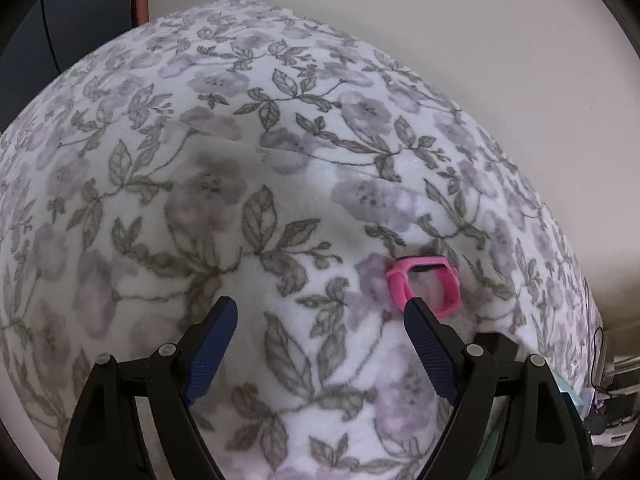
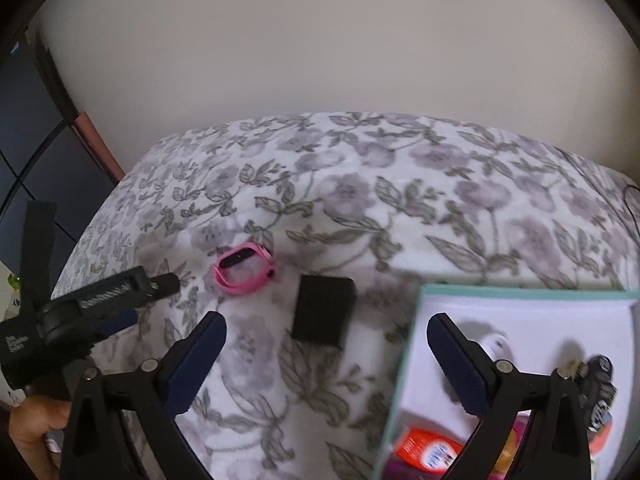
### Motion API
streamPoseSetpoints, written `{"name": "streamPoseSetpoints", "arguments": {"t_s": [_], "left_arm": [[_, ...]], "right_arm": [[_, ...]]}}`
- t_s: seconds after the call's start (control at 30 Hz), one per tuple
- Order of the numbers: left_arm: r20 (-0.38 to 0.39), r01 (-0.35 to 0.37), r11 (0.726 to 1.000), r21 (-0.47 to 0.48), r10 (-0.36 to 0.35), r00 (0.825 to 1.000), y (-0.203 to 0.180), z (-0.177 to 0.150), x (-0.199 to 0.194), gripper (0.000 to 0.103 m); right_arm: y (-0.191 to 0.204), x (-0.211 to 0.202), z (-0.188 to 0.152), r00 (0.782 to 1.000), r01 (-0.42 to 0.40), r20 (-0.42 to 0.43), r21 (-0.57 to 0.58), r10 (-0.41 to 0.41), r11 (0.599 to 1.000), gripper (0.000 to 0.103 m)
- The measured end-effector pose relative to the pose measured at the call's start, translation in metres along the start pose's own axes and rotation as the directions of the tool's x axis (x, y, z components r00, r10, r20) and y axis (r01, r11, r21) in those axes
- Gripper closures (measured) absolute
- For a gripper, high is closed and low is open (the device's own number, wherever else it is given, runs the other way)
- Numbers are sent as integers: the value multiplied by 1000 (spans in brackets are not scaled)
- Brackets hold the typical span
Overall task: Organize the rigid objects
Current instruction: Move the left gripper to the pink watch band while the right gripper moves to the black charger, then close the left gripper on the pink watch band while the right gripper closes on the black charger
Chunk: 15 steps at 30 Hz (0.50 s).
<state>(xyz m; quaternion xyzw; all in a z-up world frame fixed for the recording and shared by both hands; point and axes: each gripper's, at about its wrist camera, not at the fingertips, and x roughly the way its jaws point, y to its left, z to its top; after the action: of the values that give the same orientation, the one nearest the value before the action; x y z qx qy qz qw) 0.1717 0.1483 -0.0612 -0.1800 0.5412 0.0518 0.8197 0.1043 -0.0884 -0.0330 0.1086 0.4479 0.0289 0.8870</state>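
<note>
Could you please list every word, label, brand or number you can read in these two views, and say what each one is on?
None of the text can be read.
Left gripper, seen from the right wrist: white lettering along its black body, too blurred to read.
Orange packet in the teal-rimmed box: white and blue print, too blurred to read.
Pink watch band, black block and floral blanket: no text visible.

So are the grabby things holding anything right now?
No, nothing. The left gripper and right gripper are both open and empty. The pink watch just lies on the flowery blanket.
</note>
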Motion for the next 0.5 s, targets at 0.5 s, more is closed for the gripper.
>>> {"name": "streamPoseSetpoints", "arguments": {"t_s": [0.5], "left_arm": [[-24,-3,992,127,6,1000,-38,15,47,23]], "right_arm": [[15,71,9,996,22,-85,-48,-26,999,30]]}}
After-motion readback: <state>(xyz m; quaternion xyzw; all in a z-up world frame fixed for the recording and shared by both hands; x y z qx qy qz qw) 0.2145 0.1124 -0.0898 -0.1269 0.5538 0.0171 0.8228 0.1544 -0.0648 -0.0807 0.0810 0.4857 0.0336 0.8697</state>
